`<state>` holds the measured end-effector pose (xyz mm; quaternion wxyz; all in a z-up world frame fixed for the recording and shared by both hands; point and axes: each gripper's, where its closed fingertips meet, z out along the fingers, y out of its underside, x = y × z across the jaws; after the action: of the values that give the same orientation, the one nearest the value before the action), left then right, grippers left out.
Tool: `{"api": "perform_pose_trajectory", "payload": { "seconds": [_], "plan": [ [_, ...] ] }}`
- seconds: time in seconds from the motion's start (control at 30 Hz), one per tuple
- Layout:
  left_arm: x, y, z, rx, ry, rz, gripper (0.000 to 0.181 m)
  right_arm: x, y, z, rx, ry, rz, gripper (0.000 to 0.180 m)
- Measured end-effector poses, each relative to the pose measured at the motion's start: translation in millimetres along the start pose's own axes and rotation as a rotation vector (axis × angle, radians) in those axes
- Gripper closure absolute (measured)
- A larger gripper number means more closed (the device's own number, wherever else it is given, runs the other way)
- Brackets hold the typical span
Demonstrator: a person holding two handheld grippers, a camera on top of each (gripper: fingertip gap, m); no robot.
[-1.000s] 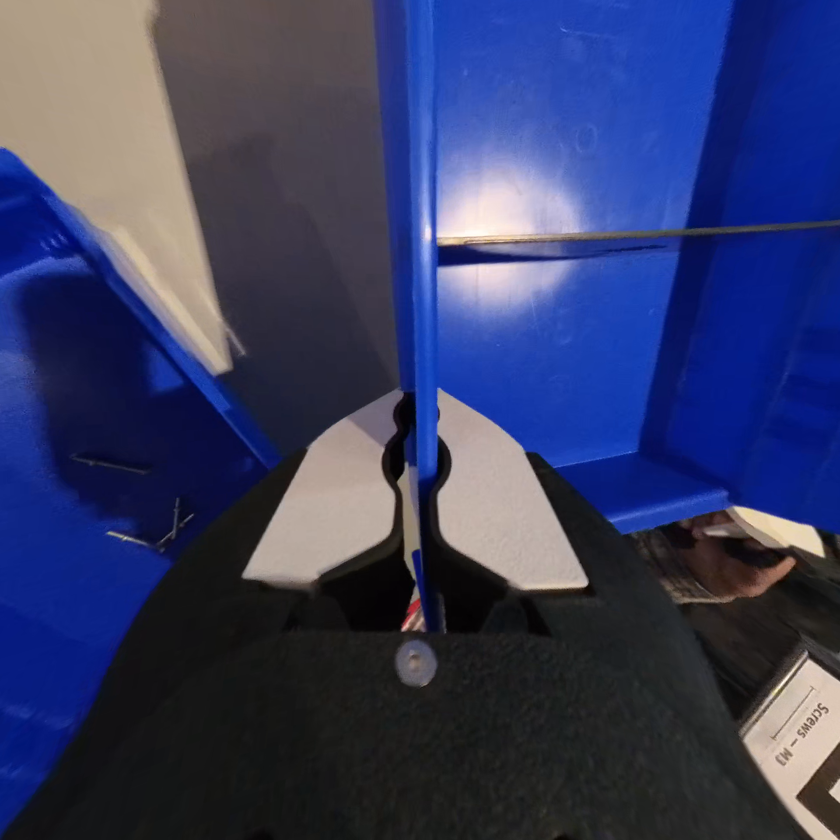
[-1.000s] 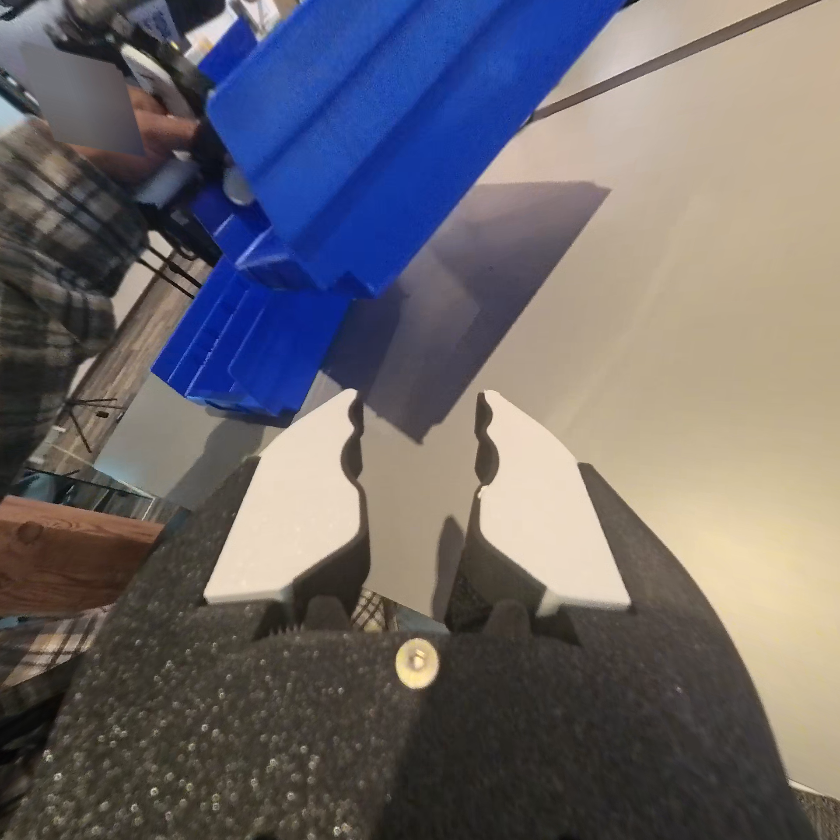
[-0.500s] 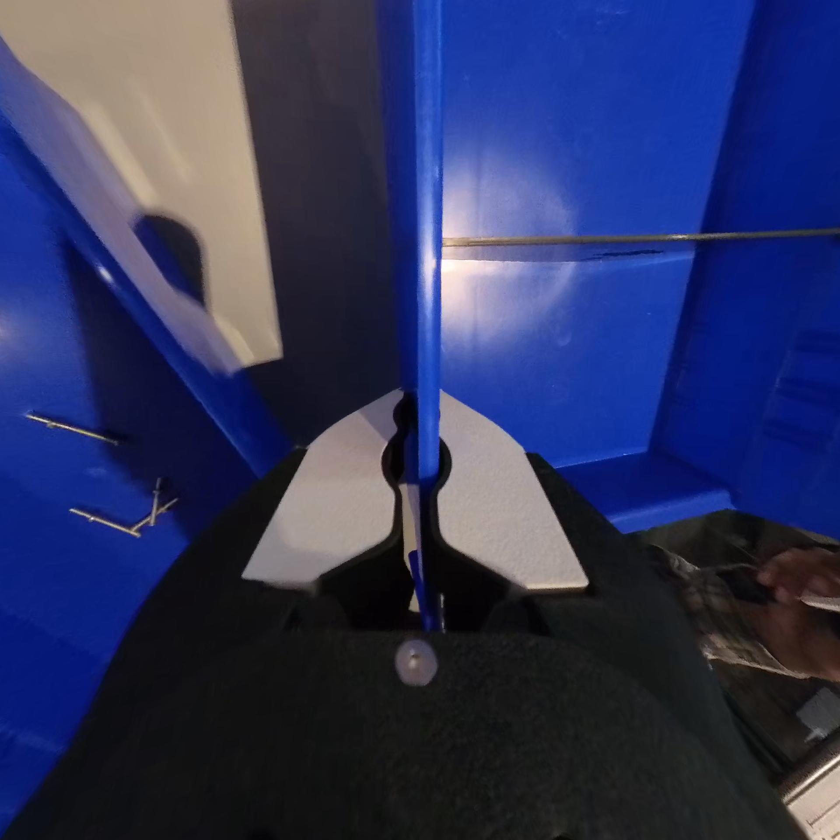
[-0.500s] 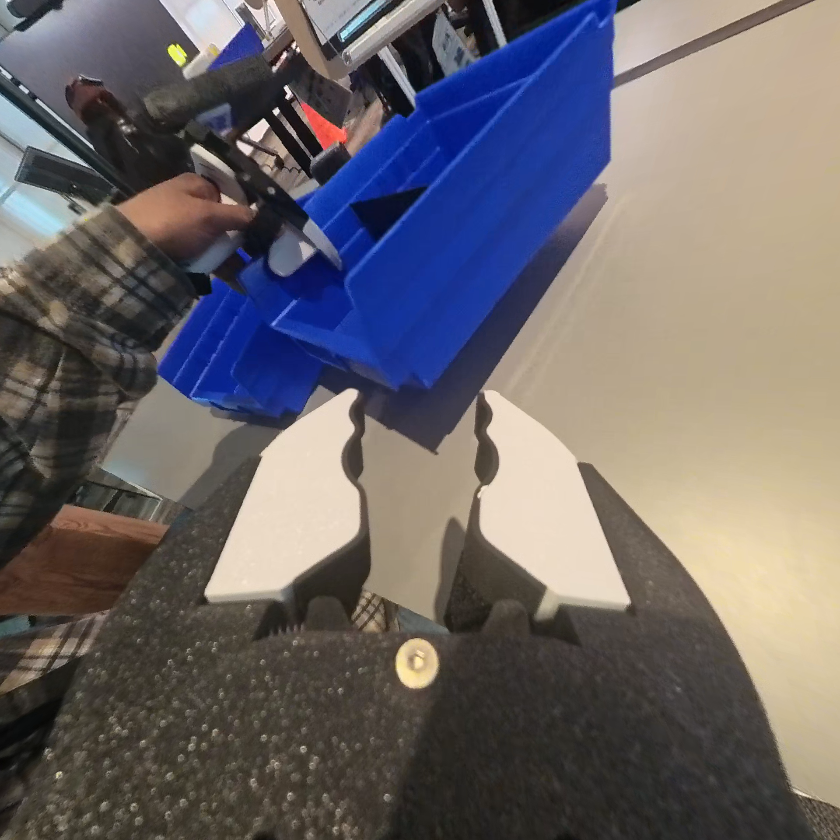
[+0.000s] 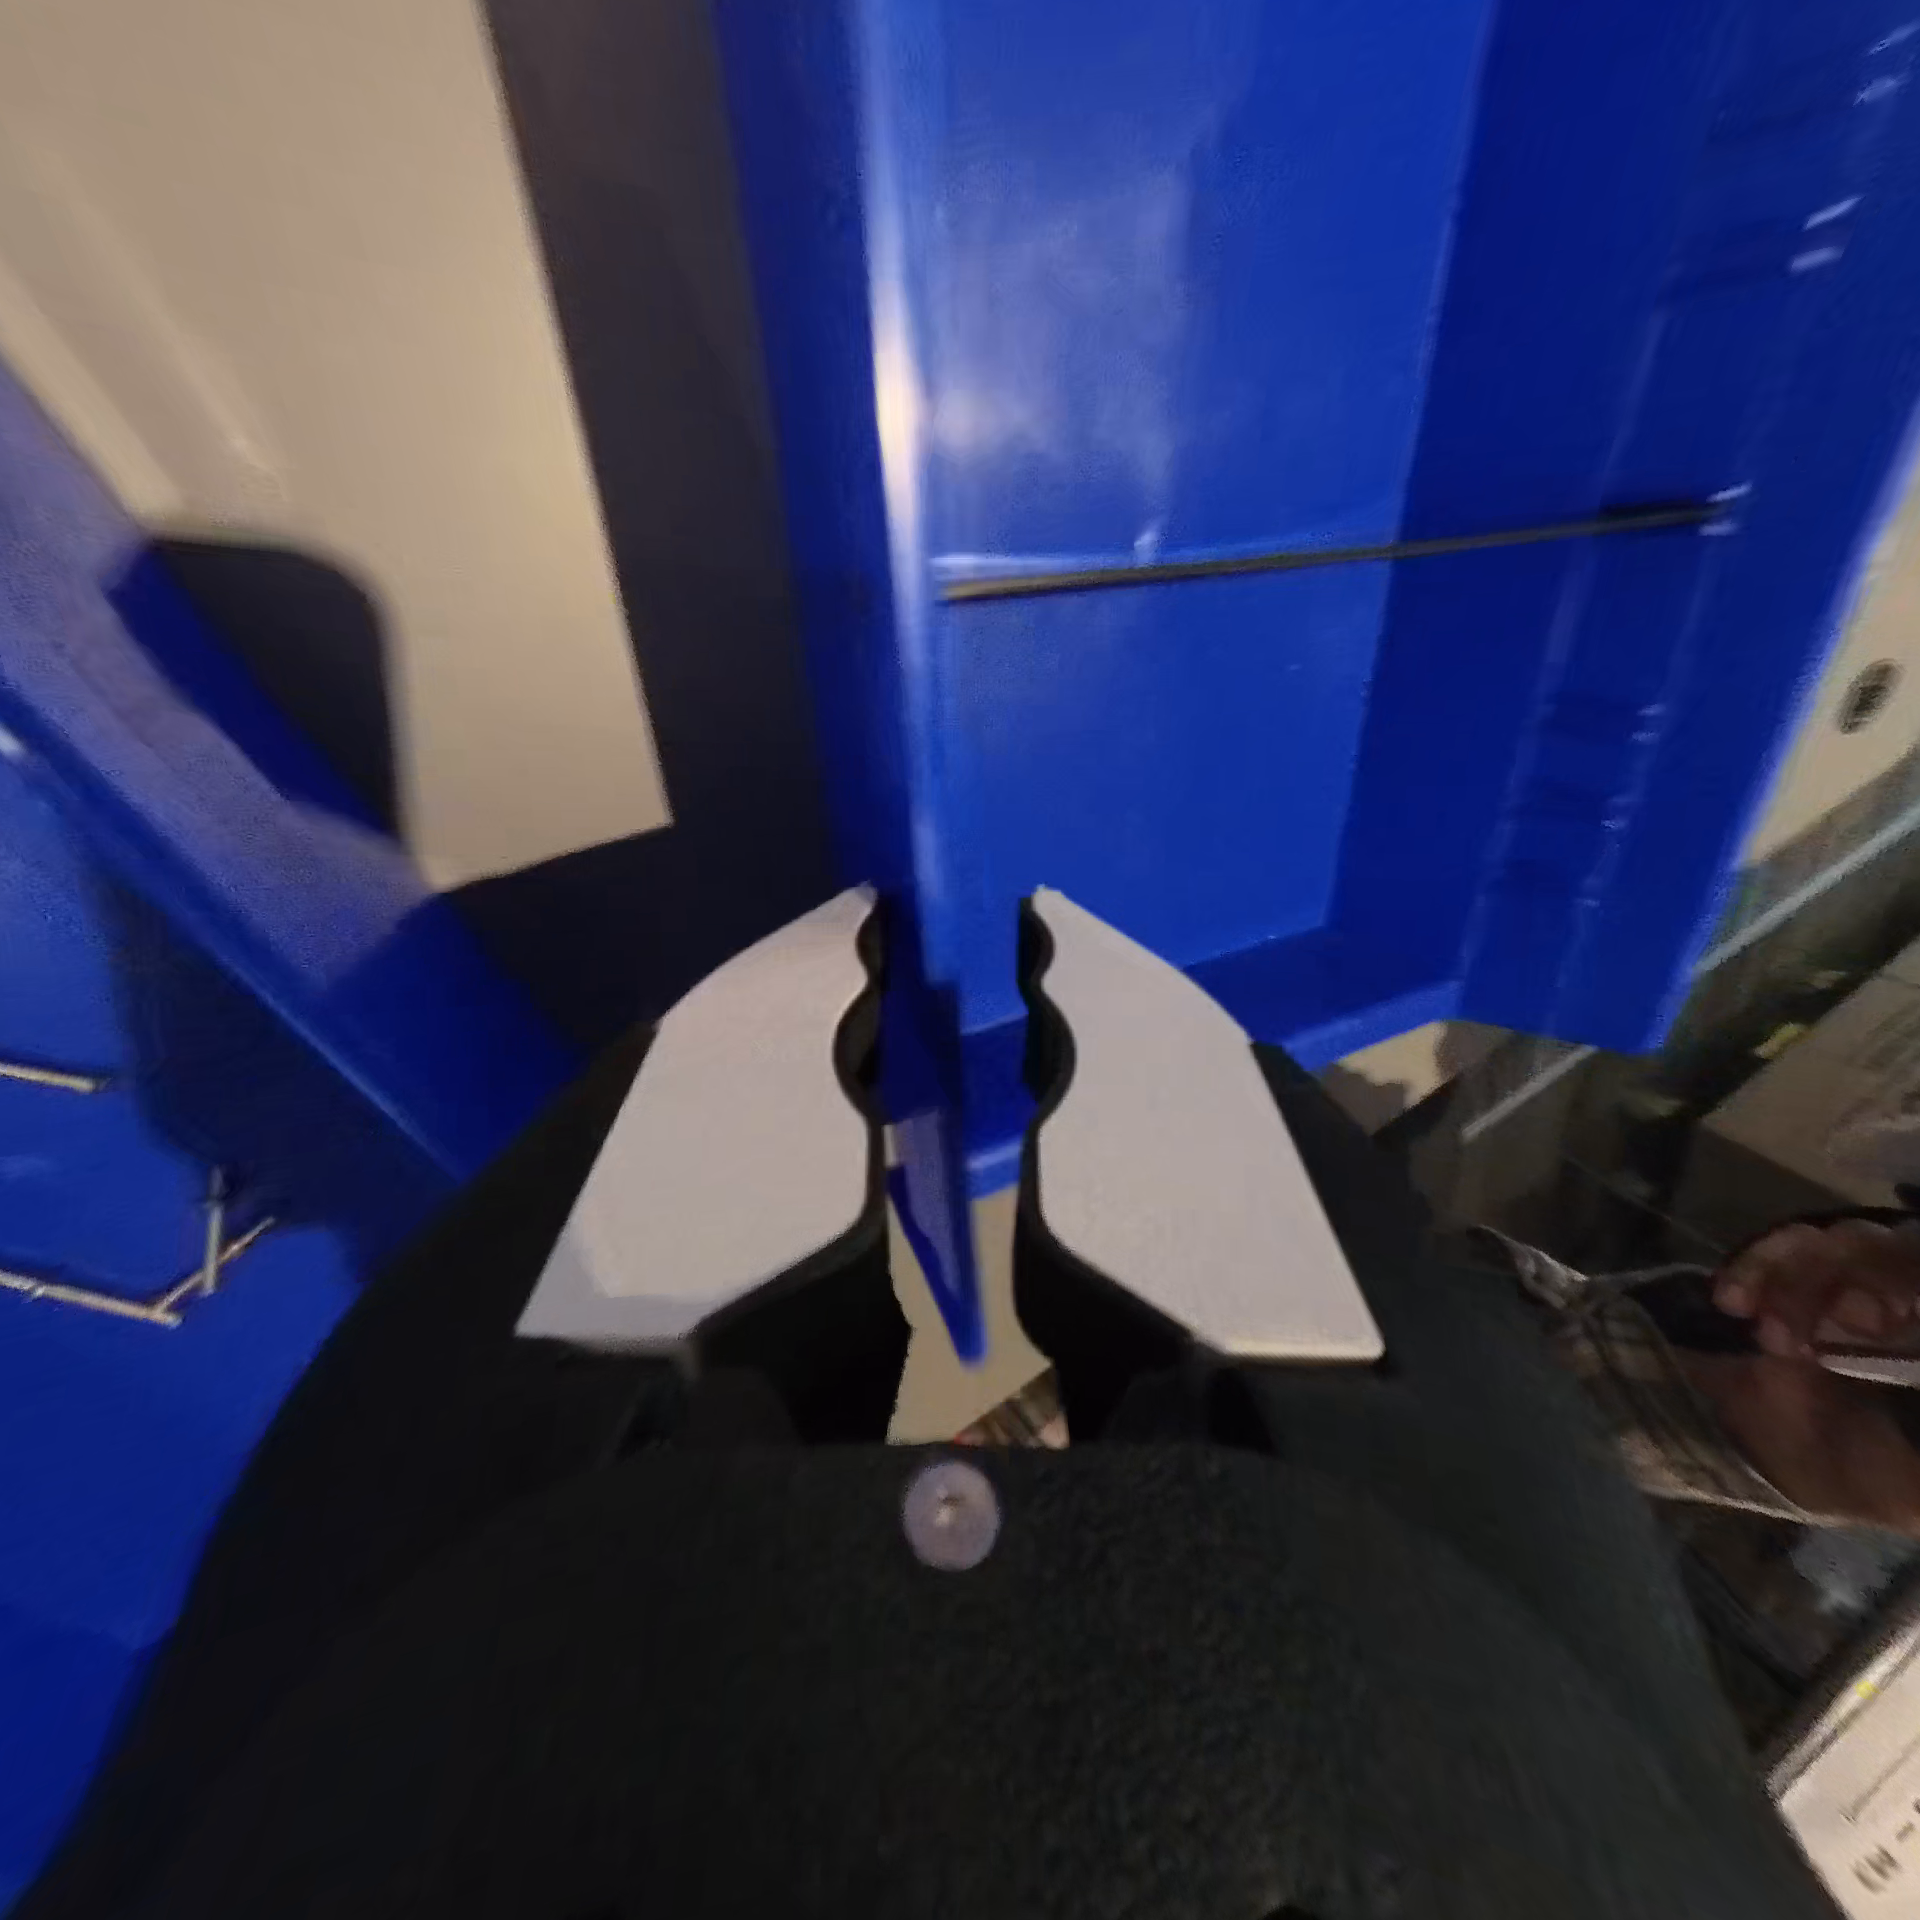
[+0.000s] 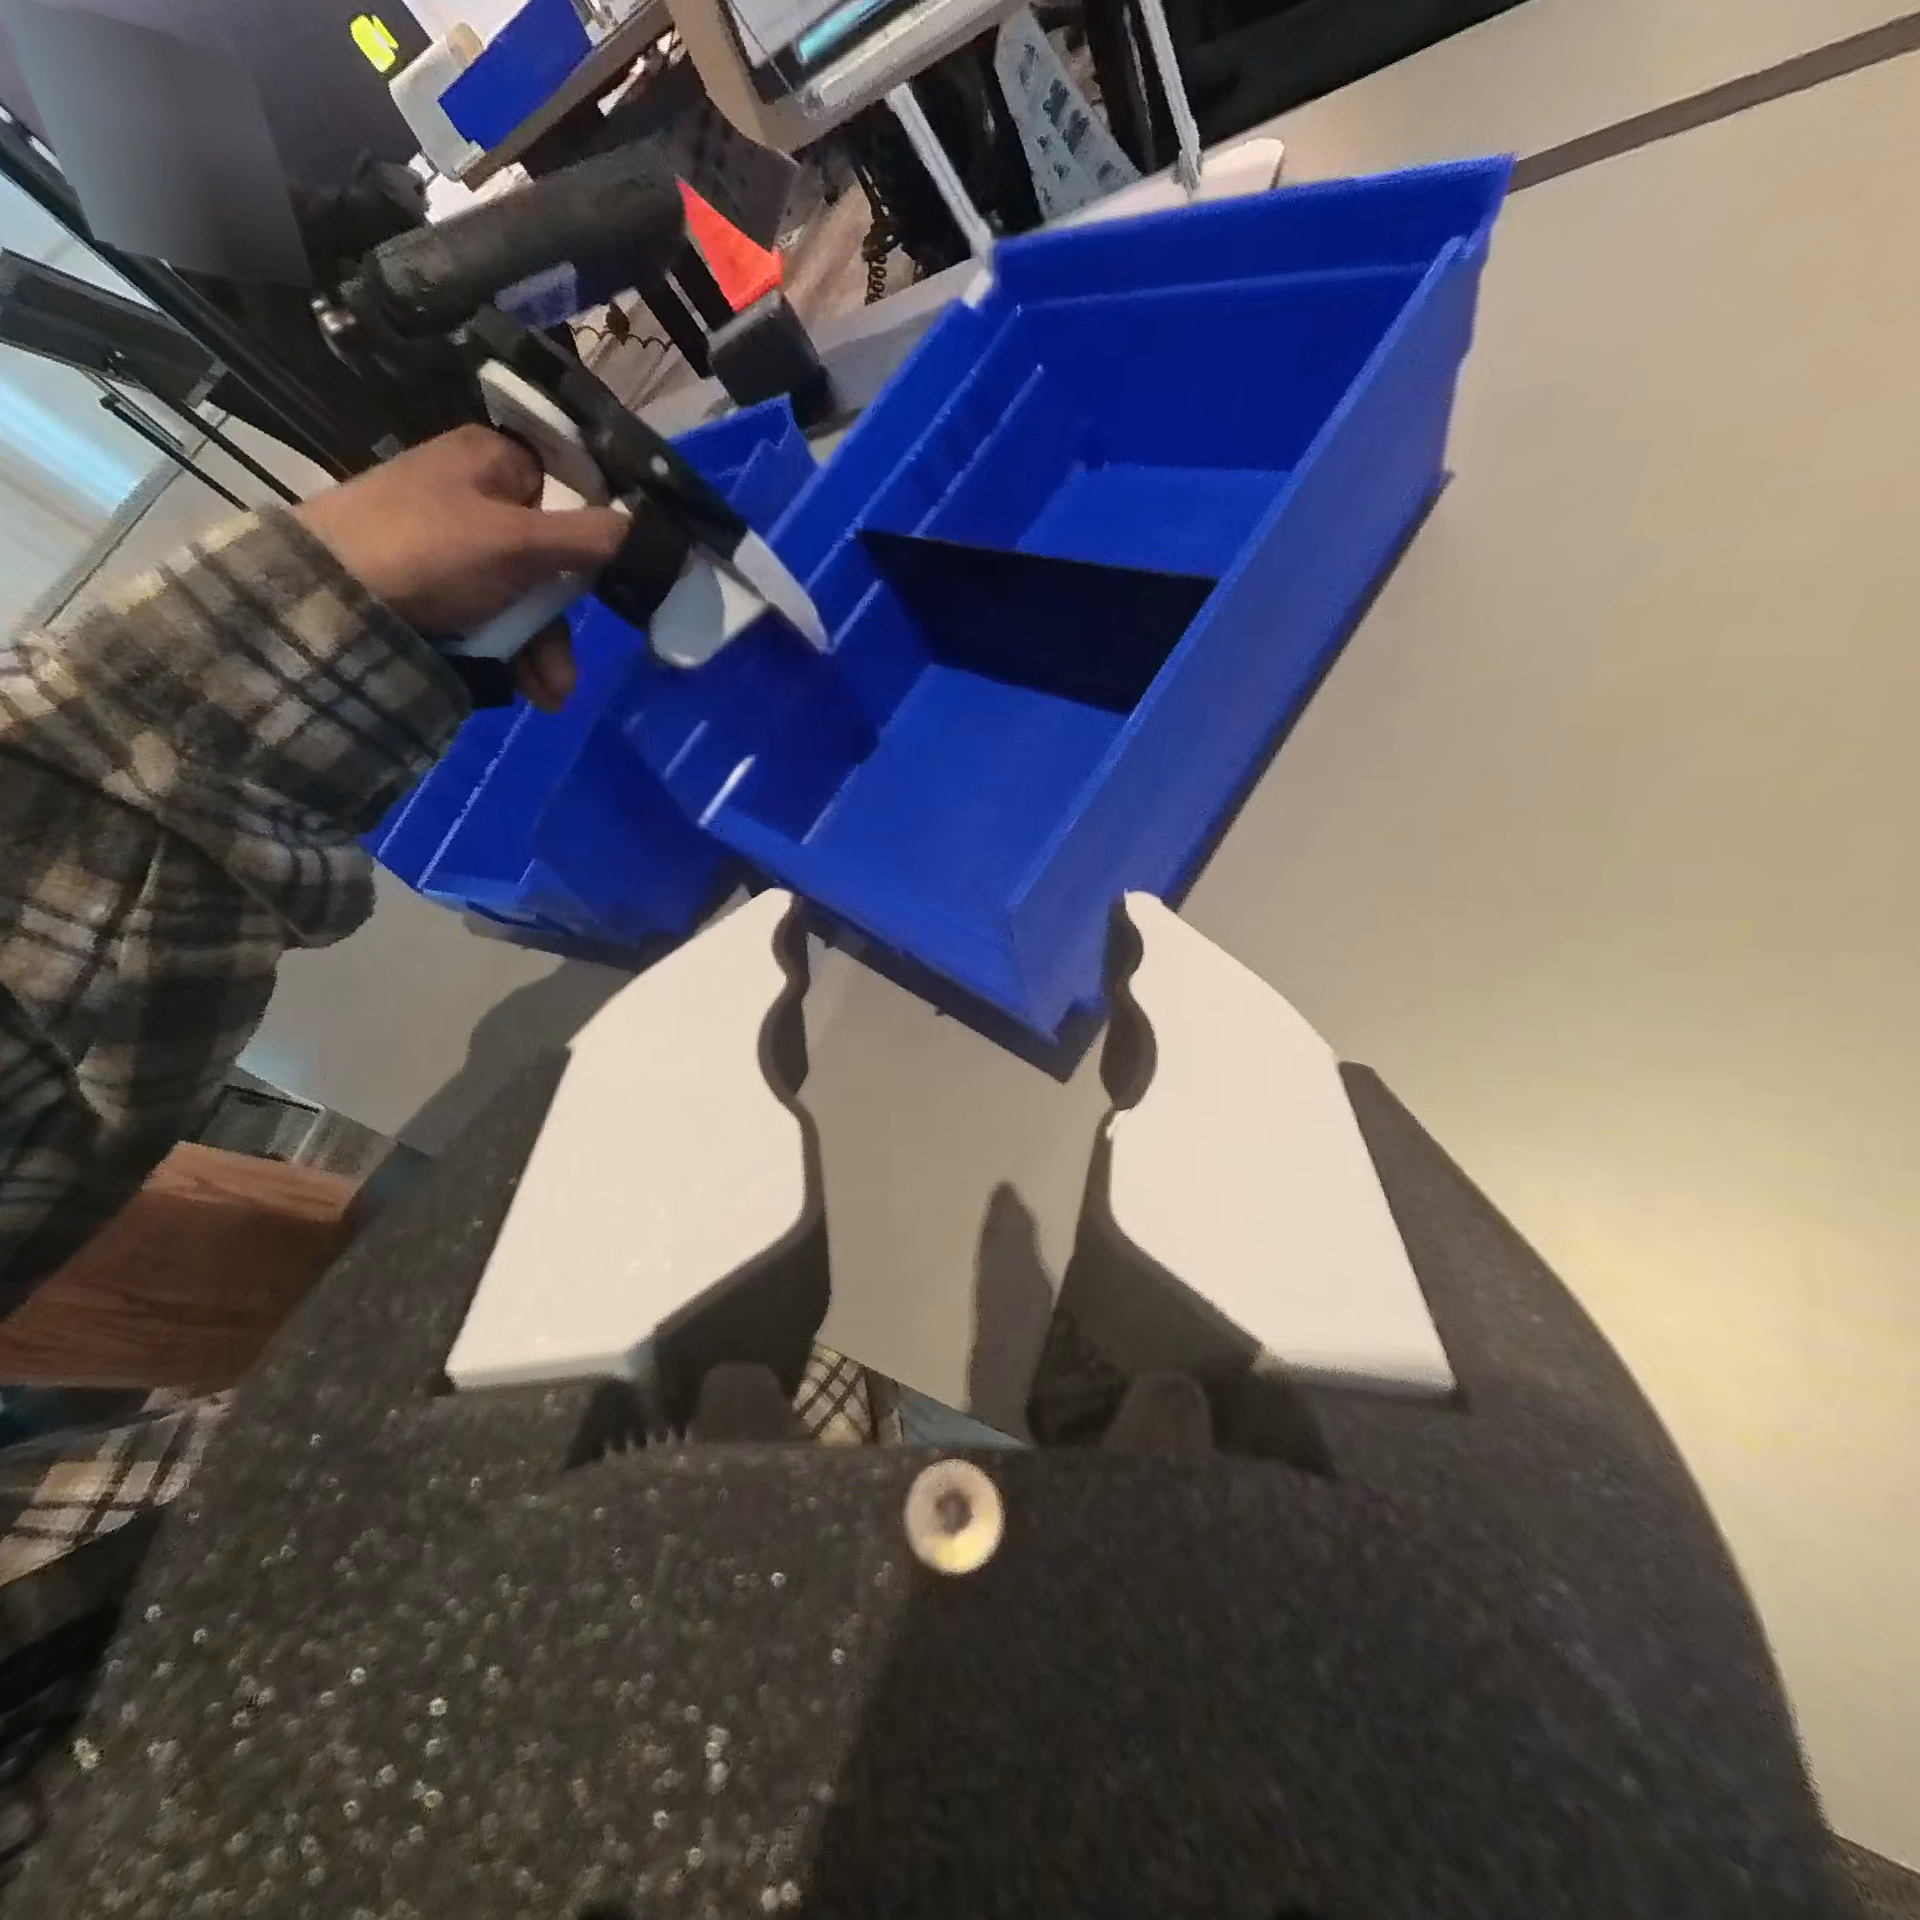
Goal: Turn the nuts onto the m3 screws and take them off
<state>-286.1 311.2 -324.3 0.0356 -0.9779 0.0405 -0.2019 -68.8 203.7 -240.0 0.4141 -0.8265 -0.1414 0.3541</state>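
Note:
A blue divided bin [image 5: 1195, 727] fills the left wrist view. Its side wall [image 5: 904, 520] stands between the fingers of my left gripper [image 5: 951, 904]; the jaws are a little apart, with a gap on the right side. Several thin metal screws [image 5: 94, 1288] lie in a second blue bin [image 5: 208, 1455] at the left. In the right wrist view the bin [image 6: 1143, 727] rests on the beige table [image 6: 1558, 831], with the left gripper [image 6: 769, 623] at its near-left wall. My right gripper [image 6: 956, 914] is open and empty in front of it. No nuts show.
More blue bins [image 6: 582, 852] sit behind and left of the divided one. A dark divider [image 6: 1029, 623] crosses the bin. A plaid-sleeved hand [image 6: 457, 540] holds the left gripper. A white label card [image 5: 1870, 1787] lies at the lower right. An orange cone [image 6: 727, 249] stands far behind. Across from one pair of fingers to the other is roughly 25 centimeters.
The blue bin, held tilted above the table, has come down onto it. My left gripper's jaws have parted from the bin wall. The right gripper stays open.

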Motion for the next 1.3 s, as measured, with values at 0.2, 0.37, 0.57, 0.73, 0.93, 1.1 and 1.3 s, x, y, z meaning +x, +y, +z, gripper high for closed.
{"api": "perform_pose_trajectory", "payload": {
  "seconds": [0.2,0.37,0.57,0.73,0.93,1.1,1.3],
  "plan": [
    [29.0,-17.0,-60.3,0.160,0.291,0.040,0.136,-1.9,-17.0,3.3,-0.011,0.042,-0.048,0.119],
    [19.0,-7.6,-154.8,0.408,0.330,0.211,0.126,8.7,-39.6,19.3,-0.063,0.124,-0.074,0.115],
    [-49.4,60.3,-241.8,0.704,0.253,0.291,0.121,37.1,-47.8,56.0,-0.238,0.234,-0.047,0.118],
    [-117.6,136.1,-271.1,0.889,0.147,0.261,0.121,53.9,-28.8,90.8,-0.448,0.298,0.006,0.120],
    [-167.4,203.2,-274.2,0.987,0.141,0.164,0.124,72.0,0.9,111.4,-0.677,0.428,0.053,0.135],
    [-176.7,221.9,-257.4,0.975,0.151,0.166,0.128,75.8,13.3,118.6,-0.800,0.432,0.070,0.173],
    [-177.9,219.0,-238.7,0.955,0.210,0.183,0.132,104.0,3.0,106.2,-0.865,0.463,0.094,0.174]
  ]
}}
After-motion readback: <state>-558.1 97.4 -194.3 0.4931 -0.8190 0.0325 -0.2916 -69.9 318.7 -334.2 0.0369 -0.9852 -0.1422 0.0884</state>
